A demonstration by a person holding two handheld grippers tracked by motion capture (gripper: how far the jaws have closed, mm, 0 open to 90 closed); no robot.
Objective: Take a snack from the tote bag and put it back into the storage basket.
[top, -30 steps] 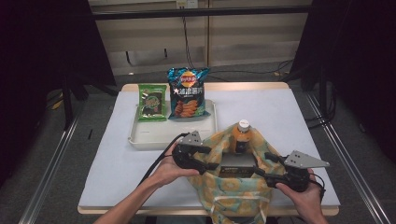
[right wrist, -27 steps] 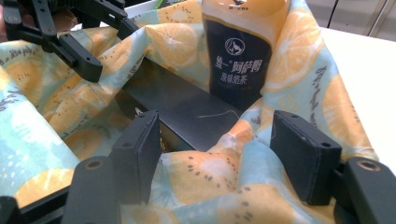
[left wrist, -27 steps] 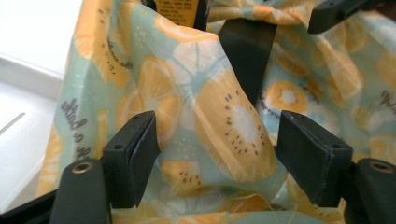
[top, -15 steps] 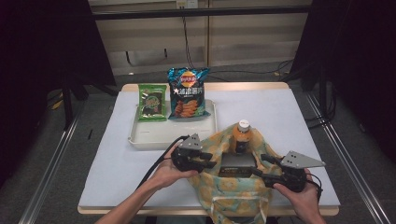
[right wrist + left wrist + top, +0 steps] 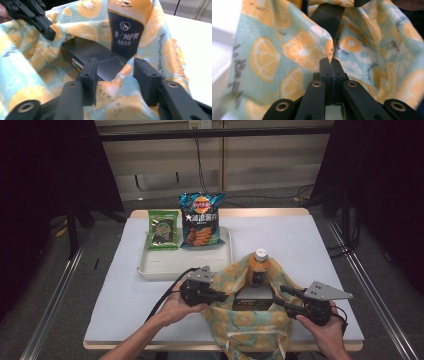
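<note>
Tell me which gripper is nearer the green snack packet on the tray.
Left. The left gripper grips the bag's rim just in front of the tray holding the green snack packet. The right gripper sits farther right, across the bag.

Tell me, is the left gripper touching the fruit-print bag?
Touching. In the left gripper view, the left gripper has its jaws shut on a fold of the fruit-print bag.

soft printed cloth bag (image 5: 250,320), glossy foil chip packet (image 5: 201,220), matt black box (image 5: 95,56)
</note>
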